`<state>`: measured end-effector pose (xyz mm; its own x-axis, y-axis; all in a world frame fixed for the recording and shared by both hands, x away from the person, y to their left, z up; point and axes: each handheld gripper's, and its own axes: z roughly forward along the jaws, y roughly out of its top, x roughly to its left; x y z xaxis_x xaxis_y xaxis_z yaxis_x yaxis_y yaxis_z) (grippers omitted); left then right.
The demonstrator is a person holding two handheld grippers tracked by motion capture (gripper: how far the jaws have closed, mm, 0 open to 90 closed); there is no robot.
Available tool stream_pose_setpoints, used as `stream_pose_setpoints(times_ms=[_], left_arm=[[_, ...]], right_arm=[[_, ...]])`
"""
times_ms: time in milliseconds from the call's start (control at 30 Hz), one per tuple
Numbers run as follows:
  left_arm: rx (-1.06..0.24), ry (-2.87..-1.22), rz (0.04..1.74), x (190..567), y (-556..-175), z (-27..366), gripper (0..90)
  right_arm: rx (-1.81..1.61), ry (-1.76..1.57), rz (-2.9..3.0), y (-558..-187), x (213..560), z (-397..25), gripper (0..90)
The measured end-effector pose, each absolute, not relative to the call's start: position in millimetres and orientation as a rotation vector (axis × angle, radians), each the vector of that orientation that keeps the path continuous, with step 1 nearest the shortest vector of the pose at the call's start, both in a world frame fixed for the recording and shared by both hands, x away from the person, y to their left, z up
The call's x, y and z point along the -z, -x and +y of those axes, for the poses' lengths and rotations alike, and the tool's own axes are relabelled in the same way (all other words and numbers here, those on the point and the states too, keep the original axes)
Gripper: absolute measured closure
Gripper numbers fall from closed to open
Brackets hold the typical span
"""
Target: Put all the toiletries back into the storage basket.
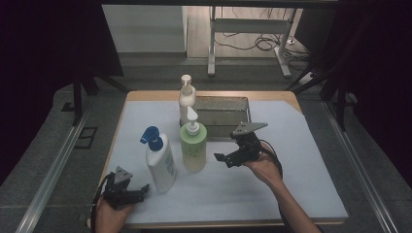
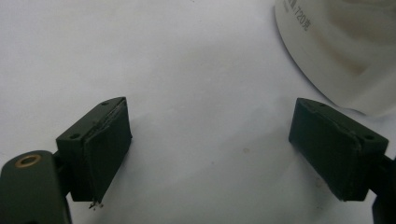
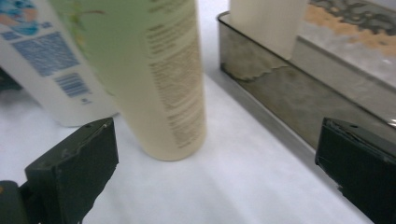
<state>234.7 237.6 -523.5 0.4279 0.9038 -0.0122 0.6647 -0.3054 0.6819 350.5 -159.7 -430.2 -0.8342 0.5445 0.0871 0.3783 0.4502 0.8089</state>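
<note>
Three pump bottles stand on the white sheet. A white bottle with a blue pump [image 1: 160,164] is at front left, and a green bottle with a white pump [image 1: 193,146] stands beside it. A cream bottle [image 1: 186,100] stands in the left end of a metal tray [image 1: 228,116]. My left gripper [image 1: 141,191] rests open near the front edge, just left of the white bottle's base [image 2: 336,46]. My right gripper [image 1: 224,160] hovers open to the right of the green bottle [image 3: 159,70], apart from it, with the tray [image 3: 280,98] on its right.
The white sheet [image 1: 291,174] covers a wooden table with free room at the right and front. Dark curtains flank the table. A desk frame with cables [image 1: 252,39] stands on the floor behind.
</note>
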Motion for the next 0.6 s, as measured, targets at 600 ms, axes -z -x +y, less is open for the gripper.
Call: stream_pose_setpoints(times_ms=[600], left_arm=[[-0.504,-2.071,1.318,523,-235,238,12.9]], right_arm=[[-1.373,-0.747,2.569,-342,417,-118,1.5]])
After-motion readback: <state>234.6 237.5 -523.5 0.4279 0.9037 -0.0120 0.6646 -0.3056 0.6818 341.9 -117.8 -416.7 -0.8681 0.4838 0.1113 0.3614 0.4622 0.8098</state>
